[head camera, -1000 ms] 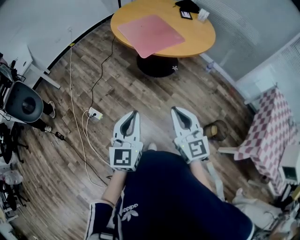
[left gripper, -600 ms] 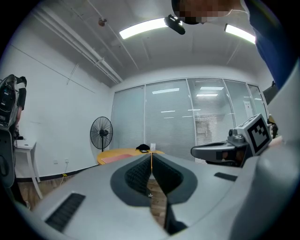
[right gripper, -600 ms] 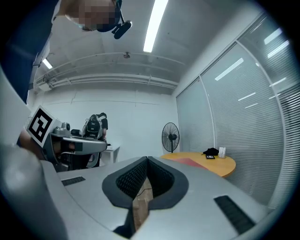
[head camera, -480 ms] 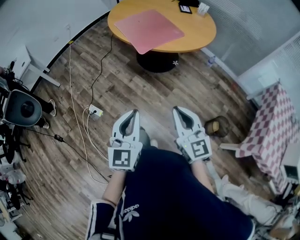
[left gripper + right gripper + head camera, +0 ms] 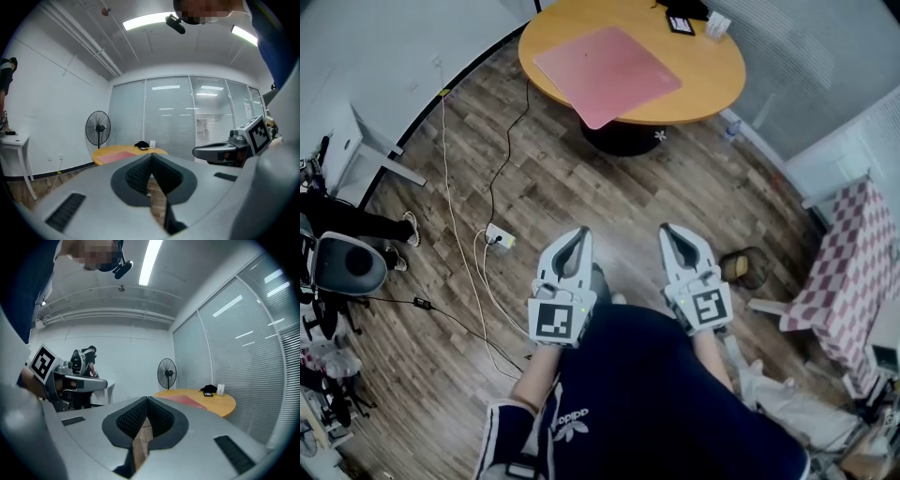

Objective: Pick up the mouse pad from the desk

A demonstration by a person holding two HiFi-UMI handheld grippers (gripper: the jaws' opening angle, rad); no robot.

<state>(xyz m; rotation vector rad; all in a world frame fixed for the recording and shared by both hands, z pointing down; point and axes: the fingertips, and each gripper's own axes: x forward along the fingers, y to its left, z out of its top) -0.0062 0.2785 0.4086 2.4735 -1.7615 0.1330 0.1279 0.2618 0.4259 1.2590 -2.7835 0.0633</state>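
Observation:
The pink mouse pad (image 5: 607,73) lies flat on the round orange table (image 5: 712,75) at the top of the head view, one corner over the near rim. Both grippers are held over the wooden floor, well short of the table and pointing toward it. My left gripper (image 5: 581,232) is shut and holds nothing. My right gripper (image 5: 667,229) is shut too, its tips meeting with nothing between them. From the left gripper (image 5: 151,155) the pad (image 5: 119,157) shows far off on the table (image 5: 101,155). The right gripper (image 5: 146,399) also sees the pad (image 5: 190,400).
A phone (image 5: 681,24), a black object and a small white box (image 5: 717,23) lie at the table's far side. A white power strip (image 5: 497,236) with cables lies on the floor at left. There is a brown bin (image 5: 741,265) and a checked cloth (image 5: 848,267) at right, and a standing fan (image 5: 97,127) by the wall.
Both grippers have moved a little forward over the floor toward the table as the person steps. Their jaws have stayed shut.

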